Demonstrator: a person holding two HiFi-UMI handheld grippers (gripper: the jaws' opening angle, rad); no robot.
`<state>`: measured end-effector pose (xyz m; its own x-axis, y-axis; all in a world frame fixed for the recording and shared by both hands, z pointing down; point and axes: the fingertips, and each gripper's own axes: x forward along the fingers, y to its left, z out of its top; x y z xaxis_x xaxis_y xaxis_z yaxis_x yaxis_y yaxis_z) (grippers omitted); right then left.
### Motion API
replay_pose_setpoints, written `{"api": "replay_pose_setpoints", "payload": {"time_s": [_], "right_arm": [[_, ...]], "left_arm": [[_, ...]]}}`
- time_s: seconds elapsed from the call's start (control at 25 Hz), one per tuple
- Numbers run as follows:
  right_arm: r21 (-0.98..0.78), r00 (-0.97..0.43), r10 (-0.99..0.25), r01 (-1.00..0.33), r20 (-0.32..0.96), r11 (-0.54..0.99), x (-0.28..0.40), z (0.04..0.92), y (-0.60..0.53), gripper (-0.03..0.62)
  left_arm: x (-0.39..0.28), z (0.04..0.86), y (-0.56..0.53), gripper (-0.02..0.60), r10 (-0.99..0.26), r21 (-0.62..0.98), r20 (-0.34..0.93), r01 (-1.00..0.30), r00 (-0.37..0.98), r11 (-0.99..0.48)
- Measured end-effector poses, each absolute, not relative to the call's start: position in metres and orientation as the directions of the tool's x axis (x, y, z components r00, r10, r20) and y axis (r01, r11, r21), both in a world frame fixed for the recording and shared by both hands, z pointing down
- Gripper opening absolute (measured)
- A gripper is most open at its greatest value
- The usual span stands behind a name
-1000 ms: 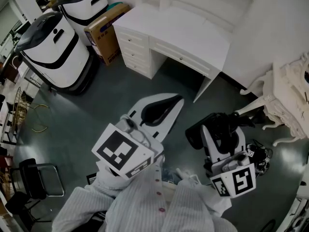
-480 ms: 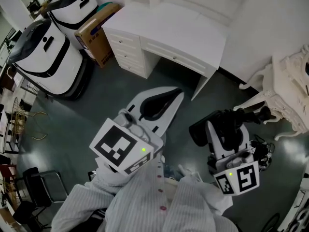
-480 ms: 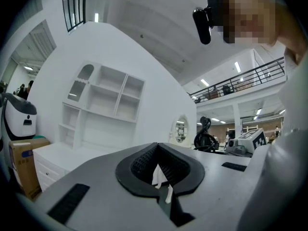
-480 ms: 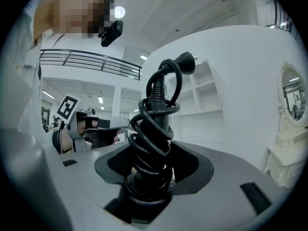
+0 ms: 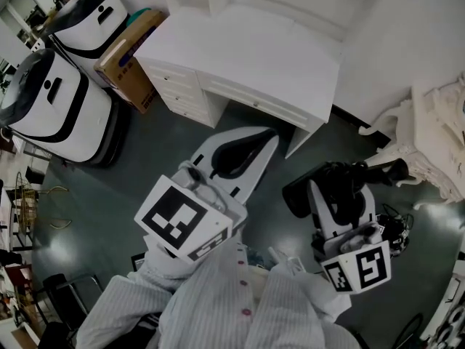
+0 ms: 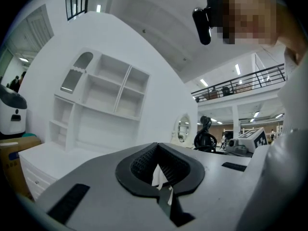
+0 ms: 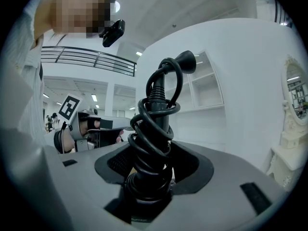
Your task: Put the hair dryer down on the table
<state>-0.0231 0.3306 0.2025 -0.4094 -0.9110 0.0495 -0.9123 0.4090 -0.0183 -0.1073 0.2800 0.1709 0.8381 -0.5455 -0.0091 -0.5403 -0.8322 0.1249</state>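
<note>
A black hair dryer [image 5: 330, 182] with its cord coiled round the handle is held above the dark floor by my right gripper [image 5: 336, 208], which is shut on it. In the right gripper view the cord-wrapped handle [image 7: 153, 129] stands up between the jaws of the right gripper [image 7: 149, 189]. My left gripper [image 5: 247, 150] is shut with nothing in it, its jaws pointing toward the white desk [image 5: 254, 46]. In the left gripper view the left gripper [image 6: 160, 179] shows only closed pads. The desk lies ahead of both grippers, its top bare.
A white shelf unit [image 6: 96, 105] rises behind the desk. Two white-and-black machines [image 5: 51, 100] and a cardboard box [image 5: 123, 58] stand at the left. An ornate white table [image 5: 436, 140] is at the right, cables [image 5: 396, 227] on the floor below it.
The view has shifted toward the desk, which now sits larger and nearer. Both grippers keep the same pose, and the hair dryer stays in the right one.
</note>
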Motion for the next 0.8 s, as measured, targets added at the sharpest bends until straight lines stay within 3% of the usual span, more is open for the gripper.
{"api": "replay_pose_setpoints", "payload": {"time_s": [0.8], "right_arm": [[-0.029, -0.272, -0.958, -0.962, 0.093, 0.27, -0.016, 0.217, 0.203, 0.212]], "left_arm": [[-0.108, 0.186, 0.142, 0.011, -0.456, 0.145, 0.003, -0.452, 0.89, -0.88]]}}
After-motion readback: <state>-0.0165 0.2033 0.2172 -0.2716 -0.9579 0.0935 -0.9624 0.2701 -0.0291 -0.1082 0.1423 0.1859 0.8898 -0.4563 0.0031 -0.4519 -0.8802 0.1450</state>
